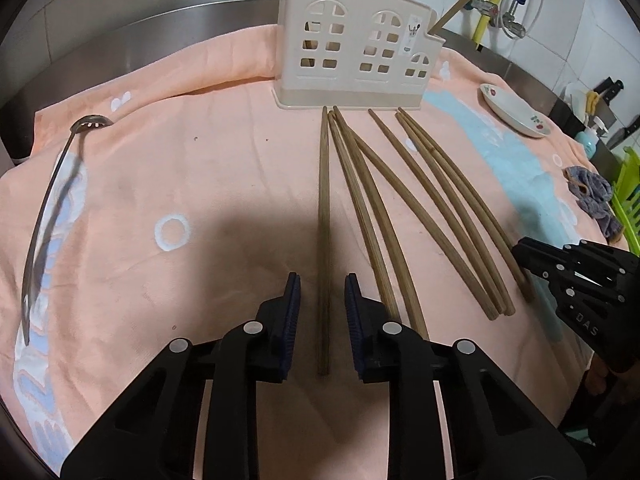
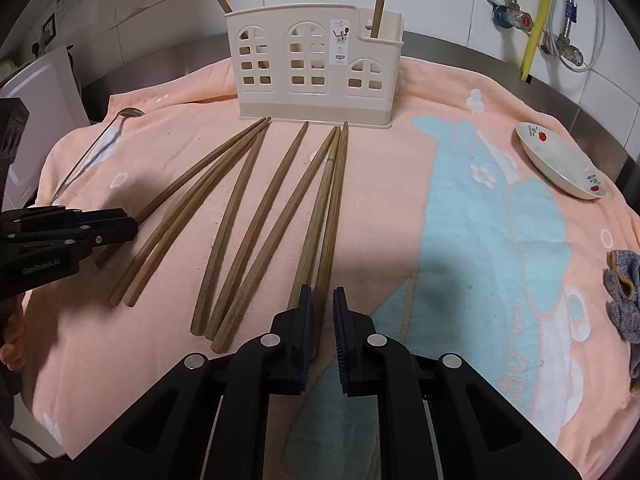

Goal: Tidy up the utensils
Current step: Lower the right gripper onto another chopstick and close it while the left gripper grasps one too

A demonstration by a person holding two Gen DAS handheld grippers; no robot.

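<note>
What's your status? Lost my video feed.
Left gripper open, straddling leftmost chopstick. Right gripper shut on rightmost chopstick. Nothing blocks holder.

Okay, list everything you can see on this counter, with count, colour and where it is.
lying chopsticks: about eight, brown, fanned on the towel in front of the holder
standing chopsticks: two, brown, in the holder
holder: one, cream, back centre
towel: one, peach and blue, covering the counter
slotted spoon: one, steel, far left
dish: one, white with red flowers, right
cloth: one, grey, right edge
left tongs: black, open around the leftmost chopstick
right tongs: black, apparently closed on the rightmost chopstick
</note>
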